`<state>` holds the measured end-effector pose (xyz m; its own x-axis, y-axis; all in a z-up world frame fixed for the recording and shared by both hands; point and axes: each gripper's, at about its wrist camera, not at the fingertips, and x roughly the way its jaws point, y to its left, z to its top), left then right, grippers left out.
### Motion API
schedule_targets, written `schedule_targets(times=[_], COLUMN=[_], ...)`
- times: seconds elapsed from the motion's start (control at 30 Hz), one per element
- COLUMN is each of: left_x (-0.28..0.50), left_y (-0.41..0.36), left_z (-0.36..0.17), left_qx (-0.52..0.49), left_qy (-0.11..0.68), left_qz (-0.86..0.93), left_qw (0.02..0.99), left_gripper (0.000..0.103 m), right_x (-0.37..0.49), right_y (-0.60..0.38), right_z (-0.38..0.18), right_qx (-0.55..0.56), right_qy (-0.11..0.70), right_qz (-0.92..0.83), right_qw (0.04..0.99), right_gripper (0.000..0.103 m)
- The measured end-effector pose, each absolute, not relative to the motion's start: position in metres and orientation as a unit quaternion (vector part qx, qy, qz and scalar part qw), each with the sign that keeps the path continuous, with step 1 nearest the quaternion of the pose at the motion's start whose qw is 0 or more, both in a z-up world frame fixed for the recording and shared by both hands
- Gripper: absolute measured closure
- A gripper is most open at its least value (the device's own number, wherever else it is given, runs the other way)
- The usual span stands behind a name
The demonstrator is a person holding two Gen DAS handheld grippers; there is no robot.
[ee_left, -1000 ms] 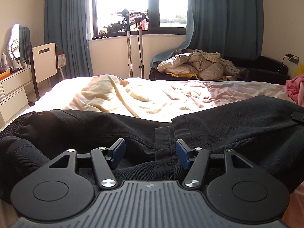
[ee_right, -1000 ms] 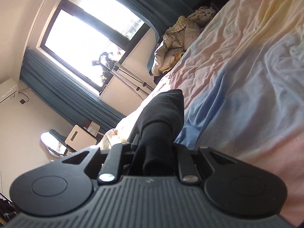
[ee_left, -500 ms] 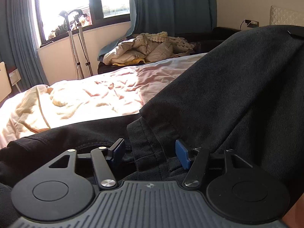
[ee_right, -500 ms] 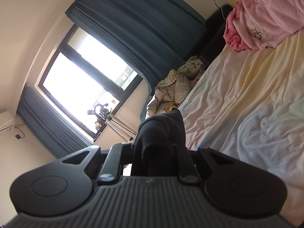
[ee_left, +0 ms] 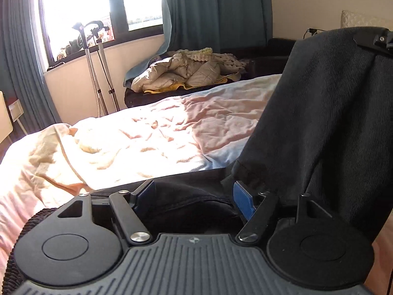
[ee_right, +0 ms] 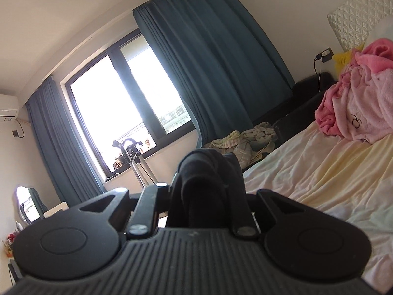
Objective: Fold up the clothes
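While my right gripper (ee_right: pixel 208 191) stays clamped on the raised black denim trousers (ee_left: pixel 326 127) above the rumpled pastel bedsheet (ee_left: pixel 159 137), my left gripper (ee_left: pixel 194 196), just widened, seemingly grips nothing, so the lower cloth may sag and crease.

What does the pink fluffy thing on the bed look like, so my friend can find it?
Start at the big bed with its pale, wrinkled sheet. Follow it to the far end, below the white quilted headboard. There lies the pink fluffy garment, heaped up loosely, with a small dark outline drawing on it; nothing else on the bed is pink and fuzzy.
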<state>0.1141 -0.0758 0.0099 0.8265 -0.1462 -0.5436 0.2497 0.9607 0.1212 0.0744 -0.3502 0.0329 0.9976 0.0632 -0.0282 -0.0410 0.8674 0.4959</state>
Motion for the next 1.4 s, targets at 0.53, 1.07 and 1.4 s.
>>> schedule_targets(times=[0.53,1.07,1.4], left_x=[0.019,0.012,0.037], left_y=[0.161,0.148,0.098], left_z=[0.109,0.086,0.025], left_qx=[-0.054,-0.139,-0.172], left_qy=[0.16,0.193,0.25], left_qz=[0.036,-0.008,-0.065], left_qw=[0.985,0.971,0.951], left_gripper=[0.02,0.018,0.01], right_x=[0.101,0.05,0.028], right_y=[-0.009,0.024,-0.117], right_z=[0.005,-0.026,-0.006], right_qx=[-0.01,-0.04,-0.061], right_qy=[0.067,0.107,0.146], right_qz=[0.197,0.357,0.26], right_qw=[0.978,0.927,0.953], right_gripper=[0.084,0.041,0.04])
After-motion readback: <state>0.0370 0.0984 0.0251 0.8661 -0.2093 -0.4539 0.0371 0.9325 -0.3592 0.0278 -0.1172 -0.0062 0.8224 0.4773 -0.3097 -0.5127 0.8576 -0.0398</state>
